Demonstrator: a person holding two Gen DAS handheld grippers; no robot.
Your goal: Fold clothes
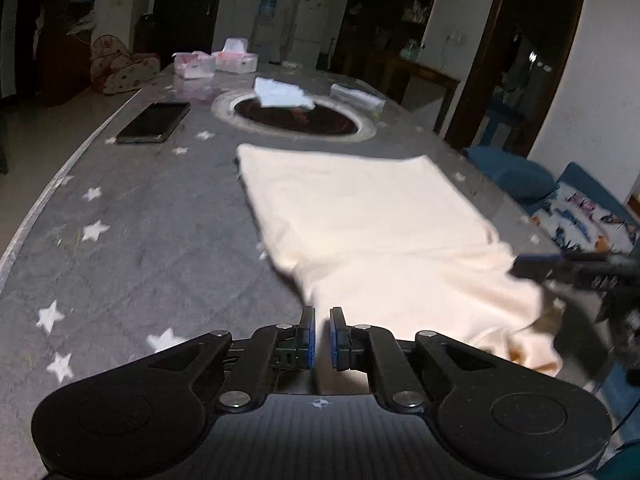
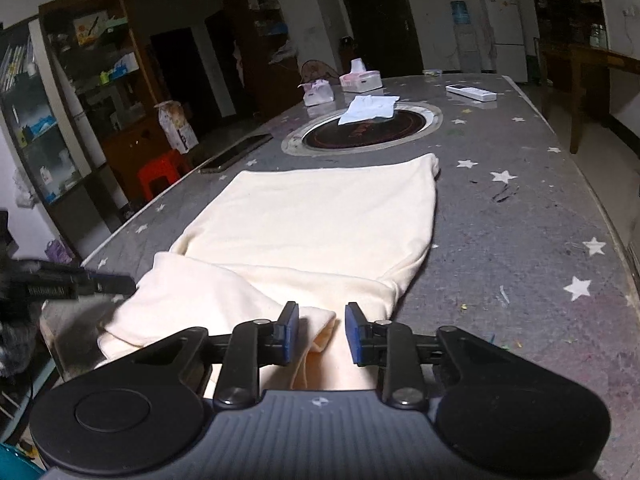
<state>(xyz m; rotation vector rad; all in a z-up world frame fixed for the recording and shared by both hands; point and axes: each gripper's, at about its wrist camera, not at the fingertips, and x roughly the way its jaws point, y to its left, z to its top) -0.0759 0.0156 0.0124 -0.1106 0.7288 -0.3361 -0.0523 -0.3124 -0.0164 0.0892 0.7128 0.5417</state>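
Observation:
A cream garment [image 1: 360, 216] lies spread on the grey star-patterned table [image 1: 140, 240], its near end bunched and hanging over the table's front edge. My left gripper [image 1: 322, 316] has its jaws close together with a narrow gap, at the garment's near left edge; whether it pinches cloth is unclear. My right gripper [image 2: 322, 314] is open, its jaws on either side of a folded cream edge of the garment [image 2: 320, 224]. Each gripper shows at the edge of the other's view, the right one [image 1: 576, 268] and the left one [image 2: 60, 284].
A round inset hob [image 2: 360, 130] with a white cloth [image 2: 370, 108] on it sits beyond the garment. A phone [image 1: 154, 122], tissue boxes [image 1: 236, 60] and a remote [image 2: 471, 93] lie farther back. A blue sofa [image 1: 560, 196] stands to the right of the table.

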